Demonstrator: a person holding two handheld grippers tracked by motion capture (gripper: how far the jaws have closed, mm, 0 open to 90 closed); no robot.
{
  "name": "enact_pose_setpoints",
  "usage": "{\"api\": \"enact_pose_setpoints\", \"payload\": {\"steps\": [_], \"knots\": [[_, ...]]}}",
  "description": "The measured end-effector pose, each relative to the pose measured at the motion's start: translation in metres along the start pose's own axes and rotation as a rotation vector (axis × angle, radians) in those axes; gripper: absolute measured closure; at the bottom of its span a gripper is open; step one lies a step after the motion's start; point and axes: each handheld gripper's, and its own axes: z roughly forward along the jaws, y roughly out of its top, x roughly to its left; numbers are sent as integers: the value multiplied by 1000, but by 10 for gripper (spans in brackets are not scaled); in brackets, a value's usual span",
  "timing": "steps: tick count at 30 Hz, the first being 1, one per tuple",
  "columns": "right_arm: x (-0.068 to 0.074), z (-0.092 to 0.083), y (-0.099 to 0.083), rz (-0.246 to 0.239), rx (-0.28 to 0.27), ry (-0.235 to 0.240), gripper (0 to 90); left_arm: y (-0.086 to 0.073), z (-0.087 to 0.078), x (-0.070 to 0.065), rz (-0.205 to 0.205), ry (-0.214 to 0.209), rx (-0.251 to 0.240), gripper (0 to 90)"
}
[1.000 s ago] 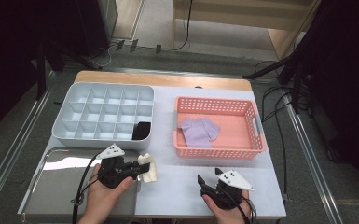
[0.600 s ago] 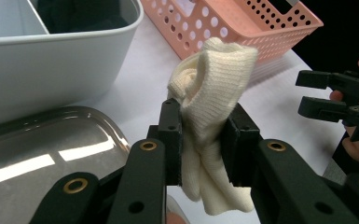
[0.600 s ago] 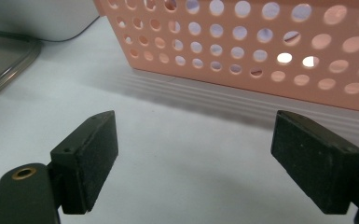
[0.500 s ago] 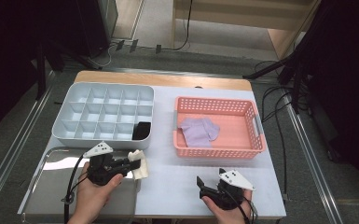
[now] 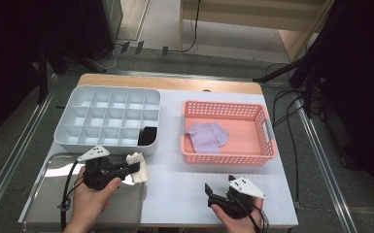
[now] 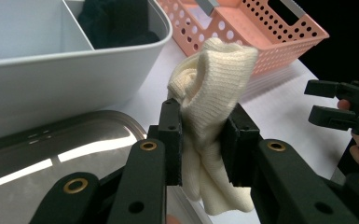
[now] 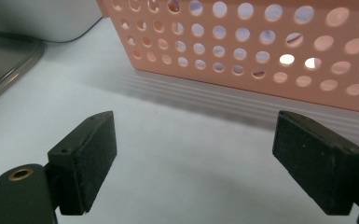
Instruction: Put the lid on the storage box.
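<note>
High view, left claw pinching a cream knitted cloth over the steel tray edge, right claw spread wide, having just been opening with nothing between, low on the white desk.

Each hand carries a black gripper: the left gripper and the right gripper both bear a pale grey three-cornered plate on top and trail a black cable. Their arms are flat black links pinned with brass-coloured rivets and small screw holes, ending in blocky matte-black pads. Both forearms are bare, with no sleeves.
</note>
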Motion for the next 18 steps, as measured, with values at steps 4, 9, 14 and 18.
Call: {"api": "enact_pose_setpoints", "payload": {"steps": [4,9,14,18], "knots": [[0,1,0,-1,2,4,141,3,-4,4,0,6,-4,732],[1,2,0,-3,3,3,141,4,-7,9,-3,16,-10,732],[1,1,0,2,3,5,141,7,-12,15,-3,16,-25,732],[0,0,1,6,2,4,141,8,-15,20,-7,18,-32,732]]}}
